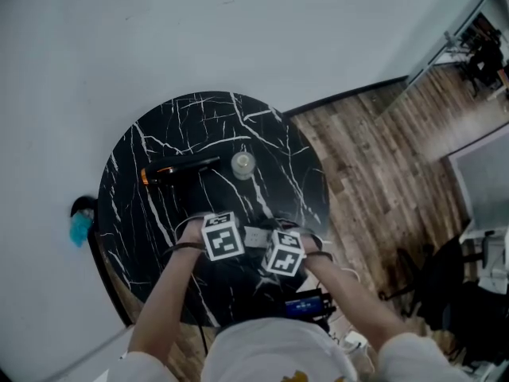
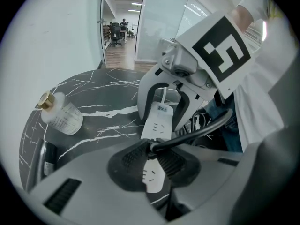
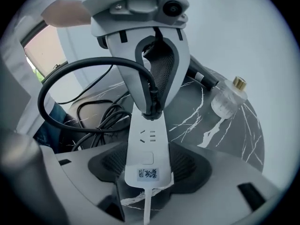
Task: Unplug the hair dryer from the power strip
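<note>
**Plug clenched, strip not yet pinned**

Our left tongs are clenched on the black plug, which sits in the white strip. Our right tongs are released. They straddle the strip's labelled end, with a pad along each long side but not pressing on it. The two tongs face each other along the strip, and the plug lies between them.

We judge the plug to be stiff and small, and held in only by the socket's friction, so its body is the place to grip. The cord that arches away from the left tongs is limp and not to be tugged. The strip looks light and smooth. It would likely lift with the plug unless the right tongs squeeze its long sides.

We count:
- one strip
- one plug in it, with a free socket on either side
- one dryer, lying on the surface well beyond both tongs
- one clear bottle next to the dryer
</note>
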Demonstrator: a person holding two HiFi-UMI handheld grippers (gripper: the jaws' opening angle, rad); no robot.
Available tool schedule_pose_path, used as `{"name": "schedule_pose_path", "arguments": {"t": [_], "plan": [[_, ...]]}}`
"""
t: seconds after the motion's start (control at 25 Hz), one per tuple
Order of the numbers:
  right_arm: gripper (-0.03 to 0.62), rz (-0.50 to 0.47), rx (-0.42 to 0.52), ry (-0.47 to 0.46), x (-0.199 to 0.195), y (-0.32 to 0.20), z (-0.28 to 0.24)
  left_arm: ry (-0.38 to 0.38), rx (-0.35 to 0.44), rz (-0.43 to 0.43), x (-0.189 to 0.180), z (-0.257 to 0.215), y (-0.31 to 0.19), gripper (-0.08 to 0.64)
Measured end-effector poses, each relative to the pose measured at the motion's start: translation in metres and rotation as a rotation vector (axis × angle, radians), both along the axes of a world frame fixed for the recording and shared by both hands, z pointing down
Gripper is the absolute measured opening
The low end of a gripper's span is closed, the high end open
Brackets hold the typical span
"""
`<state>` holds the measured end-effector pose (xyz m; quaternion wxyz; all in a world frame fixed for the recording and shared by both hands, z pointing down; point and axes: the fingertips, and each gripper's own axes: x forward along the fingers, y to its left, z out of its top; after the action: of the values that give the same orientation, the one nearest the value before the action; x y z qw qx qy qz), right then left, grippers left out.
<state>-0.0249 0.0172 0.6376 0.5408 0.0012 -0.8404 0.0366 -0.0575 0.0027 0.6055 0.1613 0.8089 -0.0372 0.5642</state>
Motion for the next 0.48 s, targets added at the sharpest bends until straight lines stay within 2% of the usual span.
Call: {"name": "schedule_pose_path", "arguments": {"t": [0.28, 0.48], "plan": [[0.264, 0.0, -0.008, 0.035, -0.0002, -0.0007, 0.0024, -0.011, 0.009, 0.006, -0.0014, -0.0003, -0.0003, 0.054], [0.264, 0.007, 0.022, 0.004, -0.0009, -0.0018, 0.0043, -0.01, 0.008, -0.003, -0.0012, 0.0003, -0.0005, 0.054]]}}
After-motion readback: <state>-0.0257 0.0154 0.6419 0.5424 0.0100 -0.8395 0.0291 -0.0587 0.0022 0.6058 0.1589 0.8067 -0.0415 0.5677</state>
